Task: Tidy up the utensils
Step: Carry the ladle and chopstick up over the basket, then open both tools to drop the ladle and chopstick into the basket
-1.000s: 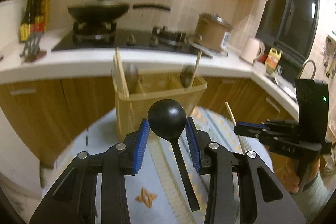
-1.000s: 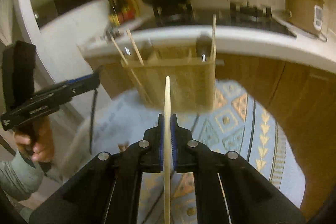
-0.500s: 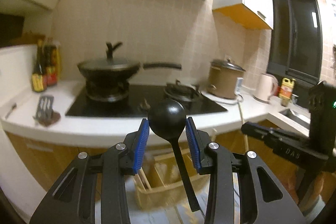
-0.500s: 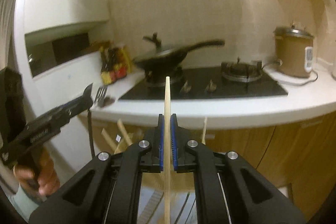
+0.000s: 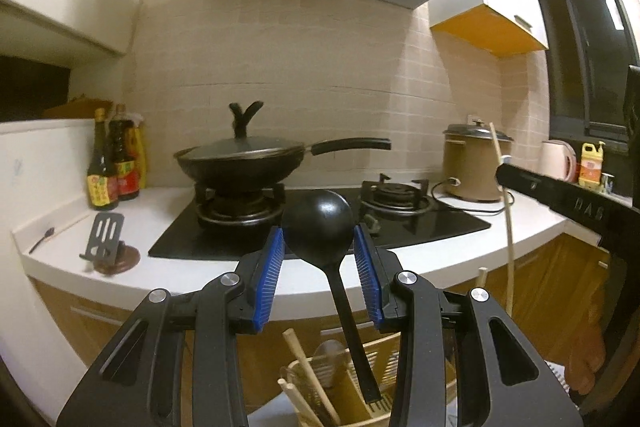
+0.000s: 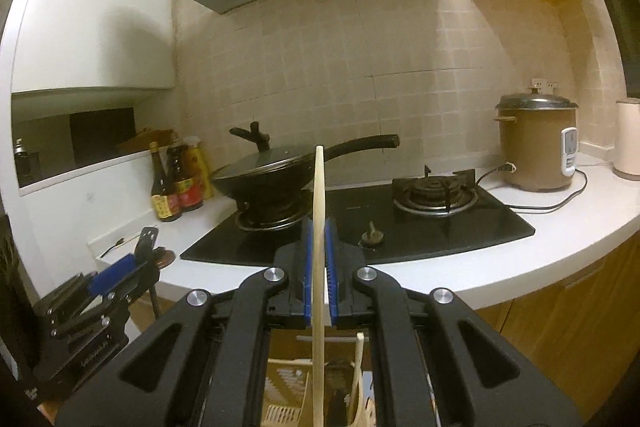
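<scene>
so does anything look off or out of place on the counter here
The small spoon lies loose at the counter's left edge, apart from the slatted utensil holder below the counter. The rice cooker's cord trails across the counter. Nothing looks spilled or damaged.

white countertop (image 5: 168, 215) carries a black hob (image 5: 320, 223) with a lidded wok (image 5: 240, 163) on its left burner. sauce bottles (image 5: 114, 163) at back left, slotted spatula (image 5: 105, 237) on a brown rest near the front edge, brown rice cooker (image 6: 538, 143) right, cord trailing.
</scene>
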Available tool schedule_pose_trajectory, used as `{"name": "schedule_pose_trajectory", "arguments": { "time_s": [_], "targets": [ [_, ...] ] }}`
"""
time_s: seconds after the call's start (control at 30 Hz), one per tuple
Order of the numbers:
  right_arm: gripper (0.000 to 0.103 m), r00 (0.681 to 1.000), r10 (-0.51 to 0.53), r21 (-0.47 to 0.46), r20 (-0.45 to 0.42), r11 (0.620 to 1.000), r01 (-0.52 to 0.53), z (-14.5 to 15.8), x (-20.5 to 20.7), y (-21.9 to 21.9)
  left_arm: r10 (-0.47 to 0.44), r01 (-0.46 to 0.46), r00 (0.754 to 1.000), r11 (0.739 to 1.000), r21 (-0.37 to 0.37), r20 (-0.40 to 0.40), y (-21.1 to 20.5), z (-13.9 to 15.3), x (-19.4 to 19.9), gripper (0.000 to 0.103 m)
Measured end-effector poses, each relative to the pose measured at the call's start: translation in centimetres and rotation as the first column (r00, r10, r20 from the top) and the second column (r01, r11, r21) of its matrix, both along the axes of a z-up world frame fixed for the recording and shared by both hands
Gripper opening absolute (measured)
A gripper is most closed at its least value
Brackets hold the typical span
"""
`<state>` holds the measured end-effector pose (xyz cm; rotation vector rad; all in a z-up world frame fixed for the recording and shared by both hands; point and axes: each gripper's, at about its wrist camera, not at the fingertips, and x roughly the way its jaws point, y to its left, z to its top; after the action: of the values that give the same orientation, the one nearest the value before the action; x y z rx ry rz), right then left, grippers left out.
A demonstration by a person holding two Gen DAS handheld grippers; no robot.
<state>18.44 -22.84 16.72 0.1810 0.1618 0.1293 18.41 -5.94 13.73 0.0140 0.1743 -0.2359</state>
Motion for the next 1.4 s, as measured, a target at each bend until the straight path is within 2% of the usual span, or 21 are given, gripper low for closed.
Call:
{"name": "schedule_pose_trajectory", "arguments": {
  "time_s": [0.3,0.6,0.8,1.1,1.23,1.4],
  "targets": [
    [0.004,0.998,-0.051,-0.027,0.031,0.998,0.052,-2.2,1.7,0.6,0.044,-0.044,0.999,0.999,-0.005,0.025,0.7,-2.3,0.9,0.034],
    [0.004,0.994,-0.090,-0.083,0.062,0.992,0.095,-4.2,1.7,1.7,0.046,-0.045,0.998,0.999,-0.021,0.036,0.9,-4.7,1.3,0.034],
    [0.005,0.992,-0.106,-0.115,0.075,0.987,0.114,-5.2,1.3,2.4,0.040,-0.040,0.998,0.999,-0.002,0.048,0.4,-5.7,1.0,0.035],
    [0.005,0.998,-0.062,-0.106,0.023,0.992,0.064,-6.0,-0.2,2.1,0.015,-0.015,0.999,1.000,-0.002,0.036,0.9,-6.1,0.0,0.037],
    [0.006,0.999,-0.045,-0.099,-0.007,0.994,0.044,-6.2,-1.4,1.8,-0.010,0.010,1.000,1.000,-0.016,0.019,1.4,-6.0,-0.8,0.043],
    [0.007,0.999,-0.025,-0.065,-0.043,0.998,0.022,-6.1,-3.2,0.8,-0.013,0.013,1.000,1.000,-0.023,0.022,2.0,-5.6,-2.4,0.046]
  ]
}}
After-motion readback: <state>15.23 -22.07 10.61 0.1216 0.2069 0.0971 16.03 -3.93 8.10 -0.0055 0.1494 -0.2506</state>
